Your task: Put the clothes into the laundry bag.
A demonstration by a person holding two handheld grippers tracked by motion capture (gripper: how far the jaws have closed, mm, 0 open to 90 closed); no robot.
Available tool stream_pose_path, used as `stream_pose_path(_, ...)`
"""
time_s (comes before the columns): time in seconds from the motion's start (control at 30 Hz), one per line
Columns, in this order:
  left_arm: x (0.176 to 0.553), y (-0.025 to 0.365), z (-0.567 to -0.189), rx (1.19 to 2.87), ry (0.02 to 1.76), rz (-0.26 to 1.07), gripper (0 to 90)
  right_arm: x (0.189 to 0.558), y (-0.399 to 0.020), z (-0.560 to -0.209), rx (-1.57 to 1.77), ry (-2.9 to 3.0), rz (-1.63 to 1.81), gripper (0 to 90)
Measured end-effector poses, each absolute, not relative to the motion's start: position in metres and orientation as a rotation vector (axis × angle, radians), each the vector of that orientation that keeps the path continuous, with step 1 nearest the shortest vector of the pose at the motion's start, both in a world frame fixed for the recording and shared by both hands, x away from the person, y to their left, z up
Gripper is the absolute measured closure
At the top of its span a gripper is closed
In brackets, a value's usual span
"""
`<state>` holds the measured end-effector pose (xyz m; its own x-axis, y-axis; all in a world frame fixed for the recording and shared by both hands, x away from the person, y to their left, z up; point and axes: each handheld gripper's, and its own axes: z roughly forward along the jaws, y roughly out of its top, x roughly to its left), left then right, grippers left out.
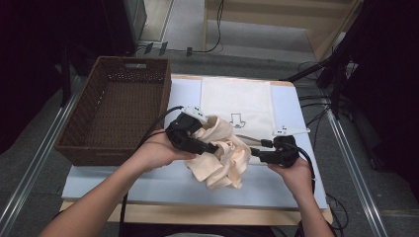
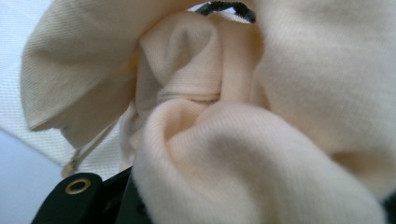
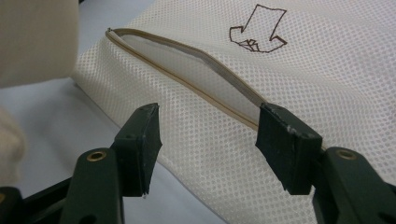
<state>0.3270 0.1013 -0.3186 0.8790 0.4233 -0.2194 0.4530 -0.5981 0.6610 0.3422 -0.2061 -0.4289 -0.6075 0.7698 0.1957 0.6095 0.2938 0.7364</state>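
A crumpled cream garment [image 1: 222, 158] is bunched over the white mat at the table's middle. My left gripper [image 1: 213, 147] is shut on it from the left. In the left gripper view the garment's folds [image 2: 233, 154] cover the jaws. A white mesh laundry bag [image 1: 237, 98] lies flat behind it, with an arrow mark [image 3: 259, 28] printed on it. Its zipper mouth [image 3: 196, 70] gapes slightly. My right gripper [image 1: 264, 148] [image 3: 208, 140] is open at the bag's near edge, its jaws straddling the zipper end and holding nothing.
A brown wicker basket [image 1: 89, 153] stands empty at the table's left. The pale blue mat [image 1: 163, 182] covers the tabletop in front. Metal rails run along both sides of the table, and cables trail on the floor at the right.
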Motion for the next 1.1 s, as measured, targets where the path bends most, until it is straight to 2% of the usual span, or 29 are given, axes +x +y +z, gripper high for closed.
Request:
stream_pose_path(0.27,0.313,0.09,-0.327,2.288,0.608,-0.101,65.6,0.342,-0.208,-0.429,1.281,2.355,1.208,41.3)
stream_pose_path(0.6,0.317,0.082,-0.365,2.231,0.687,-0.141,65.4,0.343,-0.211,-0.428,1.289,2.343,1.211,41.5)
stream_pose_path(0.87,0.32,0.073,-0.391,2.261,0.718,-0.047,65.1,0.344,-0.213,-0.428,1.285,2.334,1.208,42.2)
stream_pose_path(1.1,0.327,0.067,-0.418,2.254,0.762,-0.038,63.0,0.345,-0.213,-0.429,1.288,2.333,1.208,43.0)
